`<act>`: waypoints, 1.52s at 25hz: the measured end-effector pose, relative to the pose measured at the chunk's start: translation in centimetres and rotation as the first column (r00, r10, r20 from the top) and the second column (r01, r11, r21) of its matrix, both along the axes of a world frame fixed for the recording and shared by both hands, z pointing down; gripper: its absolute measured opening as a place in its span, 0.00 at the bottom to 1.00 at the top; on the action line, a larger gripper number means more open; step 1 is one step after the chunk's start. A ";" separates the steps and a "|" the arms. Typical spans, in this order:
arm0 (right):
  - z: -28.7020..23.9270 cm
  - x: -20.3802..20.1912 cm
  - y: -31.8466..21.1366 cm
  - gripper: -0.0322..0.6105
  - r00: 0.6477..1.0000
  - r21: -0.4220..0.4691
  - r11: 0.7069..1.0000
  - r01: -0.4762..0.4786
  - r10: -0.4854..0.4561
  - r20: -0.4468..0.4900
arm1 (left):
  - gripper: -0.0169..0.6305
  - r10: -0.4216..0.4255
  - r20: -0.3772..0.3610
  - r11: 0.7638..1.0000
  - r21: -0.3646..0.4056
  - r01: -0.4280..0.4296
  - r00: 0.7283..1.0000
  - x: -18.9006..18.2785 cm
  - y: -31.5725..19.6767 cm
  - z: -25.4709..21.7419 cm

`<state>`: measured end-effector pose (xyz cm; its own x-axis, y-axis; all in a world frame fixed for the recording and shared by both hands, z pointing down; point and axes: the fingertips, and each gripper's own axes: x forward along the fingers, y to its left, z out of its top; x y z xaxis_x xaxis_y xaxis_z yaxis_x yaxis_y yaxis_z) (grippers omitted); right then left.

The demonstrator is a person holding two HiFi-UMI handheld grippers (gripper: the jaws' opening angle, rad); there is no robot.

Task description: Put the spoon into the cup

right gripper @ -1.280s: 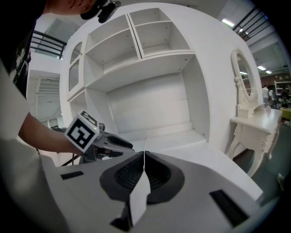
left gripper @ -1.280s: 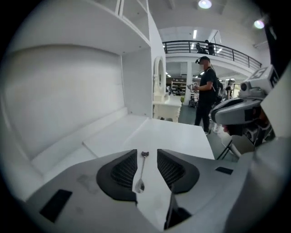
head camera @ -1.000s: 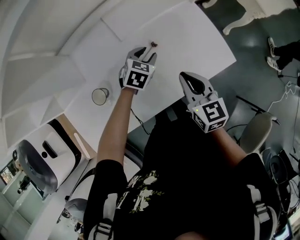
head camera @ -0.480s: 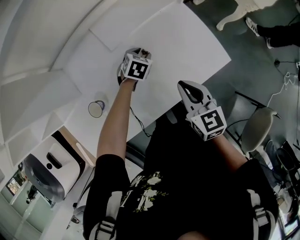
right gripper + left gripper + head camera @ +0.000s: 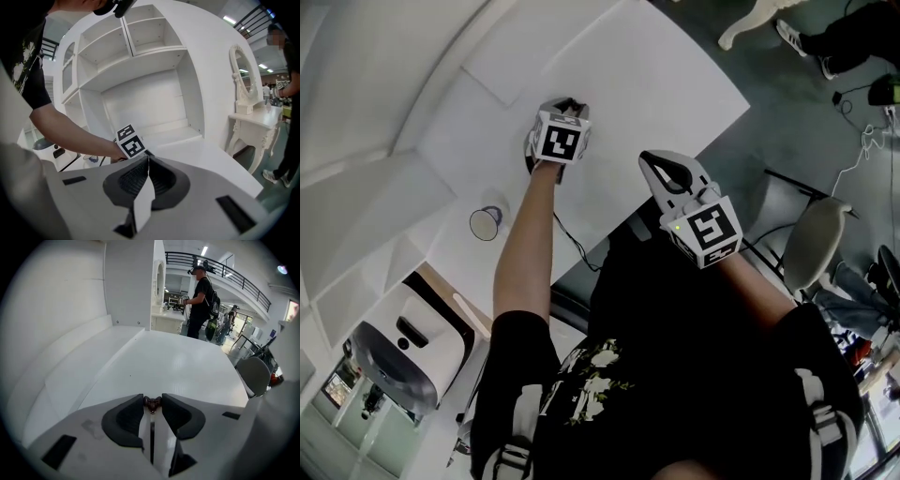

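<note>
At the far left of the head view, the cup [image 5: 485, 223] is seen upright on the matte white table [image 5: 656, 75]. It is small and round with a pale rim, and its inside cannot be made out. Well apart from it, the left gripper [image 5: 566, 105] is pointed steeply down at the tabletop, its tips largely covered by its marker cube [image 5: 560, 142]. The spoon [image 5: 152, 402] is hidden there. In the left gripper view only a small, knobbly, dark brown end is shown between the black ribbed pads. These have just been closing and are pressed to it on both sides; the rest is cut off behind the jaws. Further right, the right gripper [image 5: 664, 169] is held near the table's edge, its pads brought together with nothing between them.
</note>
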<state>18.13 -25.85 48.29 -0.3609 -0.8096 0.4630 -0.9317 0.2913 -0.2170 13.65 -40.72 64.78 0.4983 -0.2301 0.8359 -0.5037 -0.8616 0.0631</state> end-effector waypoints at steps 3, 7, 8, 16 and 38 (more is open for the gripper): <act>-0.2 -0.1 -1.0 0.15 1.000 0.016 1.000 0.010 -0.010 -0.002 | 0.22 0.002 -0.008 1.000 0.024 -0.002 1.000 0.0 0.7 -1.2; -1.0 0.2 -2.3 0.15 1.000 0.054 0.998 0.011 -0.010 -0.007 | 0.22 -0.025 -0.064 0.996 0.087 0.030 0.998 0.3 1.6 -4.7; -1.1 0.3 -2.6 0.15 1.000 0.063 0.998 0.010 -0.010 -0.008 | 0.22 -0.025 -0.082 0.994 0.101 0.033 0.996 0.4 2.0 -5.6; -3.1 -0.7 -4.0 0.15 1.000 0.122 0.992 -0.011 0.012 -0.007 | 0.22 -0.006 -0.228 0.974 0.219 0.057 0.974 -1.8 5.6 -13.6; -5.9 -15.6 -7.1 0.15 0.956 0.186 0.943 0.276 -0.290 0.050 | 0.22 -0.418 -0.733 0.711 0.106 0.696 0.538 -25.9 10.2 -29.1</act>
<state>2.48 -32.95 42.35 -0.6153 -0.7346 0.2859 -0.7881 0.5801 -0.2058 -12.21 -30.55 35.67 0.5060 -0.8450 0.1728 -0.8401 -0.4376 0.3204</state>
